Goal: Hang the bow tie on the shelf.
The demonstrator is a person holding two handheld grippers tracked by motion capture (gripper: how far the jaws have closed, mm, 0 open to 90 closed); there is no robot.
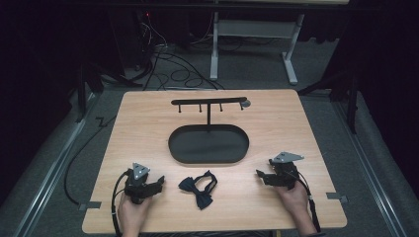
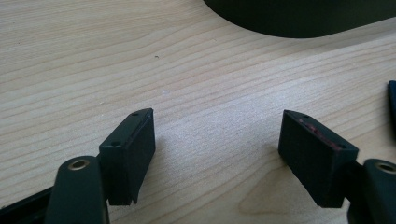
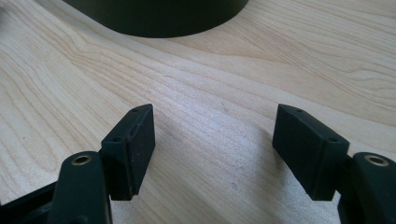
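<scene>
A dark navy bow tie (image 1: 198,188) lies on the wooden table (image 1: 138,118) near the front edge, between the two hands. Behind it stands a black oval tray (image 1: 208,144) with an upright T-shaped hanger bar (image 1: 208,102) bearing small hooks. My left gripper (image 1: 159,183) rests on the table left of the bow tie, jaws wide apart with bare wood between them (image 2: 217,135). To the right of the bow tie my right gripper (image 1: 260,176) also rests on the table, open and empty (image 3: 214,128). The tray's edge (image 2: 299,21) shows ahead of the left gripper, and the tray's edge (image 3: 159,18) ahead of the right.
A dark strip of the bow tie (image 2: 392,105) shows at the right edge of the left gripper view. Cables (image 1: 173,69) and a white table frame (image 1: 254,44) lie on the floor beyond the table. Tape tabs (image 1: 337,197) mark the front corners.
</scene>
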